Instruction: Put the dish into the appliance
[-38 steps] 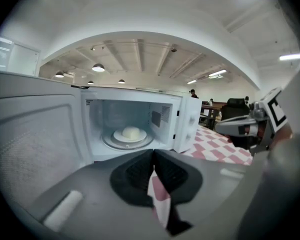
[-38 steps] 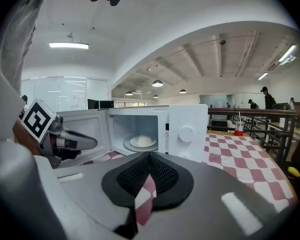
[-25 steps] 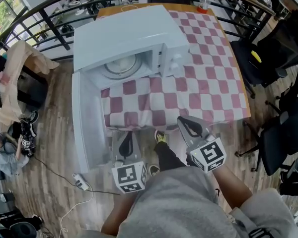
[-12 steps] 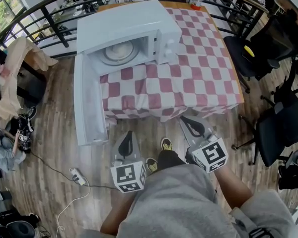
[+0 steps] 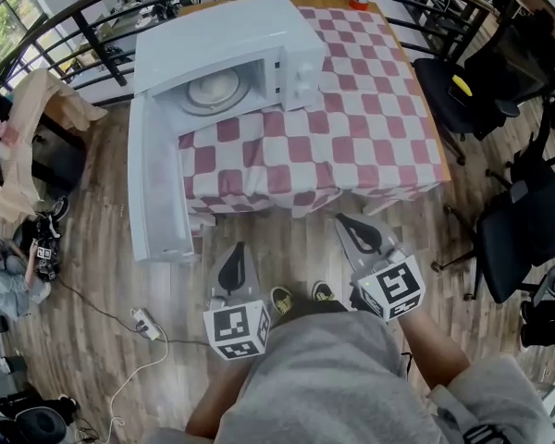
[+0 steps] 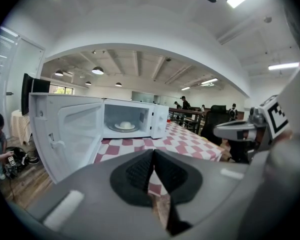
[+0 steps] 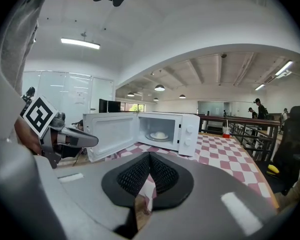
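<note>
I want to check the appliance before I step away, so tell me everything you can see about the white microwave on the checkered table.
The microwave is a white box, painted metal or plastic by its look. It stands upright at the left end of the red-and-white checkered tablecloth. Its door, hinged on the left, is swung fully open past the table's edge. Two round knobs sit on the right front panel. A white dish rests on the round tray inside.

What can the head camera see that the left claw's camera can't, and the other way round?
Only the head view: the power strip and the person's shoes. Only the left gripper view: ceiling lamps and a dark screen. Both: the open white microwave with the dish inside, on the checked tablecloth.
</note>
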`<move>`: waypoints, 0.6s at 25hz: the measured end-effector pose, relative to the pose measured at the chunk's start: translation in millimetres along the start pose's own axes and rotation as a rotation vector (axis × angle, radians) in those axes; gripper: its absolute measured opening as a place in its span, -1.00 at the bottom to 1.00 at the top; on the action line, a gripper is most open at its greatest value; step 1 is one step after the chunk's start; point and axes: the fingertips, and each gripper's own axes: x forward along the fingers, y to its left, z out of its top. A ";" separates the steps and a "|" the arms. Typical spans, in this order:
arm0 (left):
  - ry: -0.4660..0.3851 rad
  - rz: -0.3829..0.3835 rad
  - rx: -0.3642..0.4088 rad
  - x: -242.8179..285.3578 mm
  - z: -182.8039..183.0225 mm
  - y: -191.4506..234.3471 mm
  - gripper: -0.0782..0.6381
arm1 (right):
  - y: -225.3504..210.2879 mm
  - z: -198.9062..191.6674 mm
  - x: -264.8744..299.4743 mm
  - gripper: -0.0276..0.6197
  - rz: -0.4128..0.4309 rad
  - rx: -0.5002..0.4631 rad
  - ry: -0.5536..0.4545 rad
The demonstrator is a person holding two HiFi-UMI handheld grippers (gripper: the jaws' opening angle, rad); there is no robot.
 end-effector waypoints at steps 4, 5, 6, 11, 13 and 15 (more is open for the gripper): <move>0.006 -0.026 0.002 0.7 -3.2 -11.8 -0.75 | -5.8 -4.8 -11.4 -0.91 -0.023 0.028 -0.004; 0.006 -0.033 0.001 1.0 -3.8 -14.2 -0.75 | -6.8 -6.1 -13.4 -0.91 -0.026 0.038 -0.004; 0.005 -0.040 0.001 1.2 -4.0 -16.7 -0.75 | -8.0 -6.9 -15.2 -0.91 -0.030 0.045 -0.004; 0.008 -0.060 0.017 0.9 -4.2 -24.0 -0.75 | -9.3 -8.4 -20.8 -0.91 -0.046 0.052 -0.004; 0.007 -0.064 0.017 0.6 -3.8 -23.7 -0.75 | -7.6 -8.1 -20.7 -0.91 -0.047 0.051 -0.006; 0.006 -0.068 0.015 1.3 -4.3 -22.5 -0.75 | -5.5 -7.9 -20.0 -0.91 -0.048 0.053 -0.008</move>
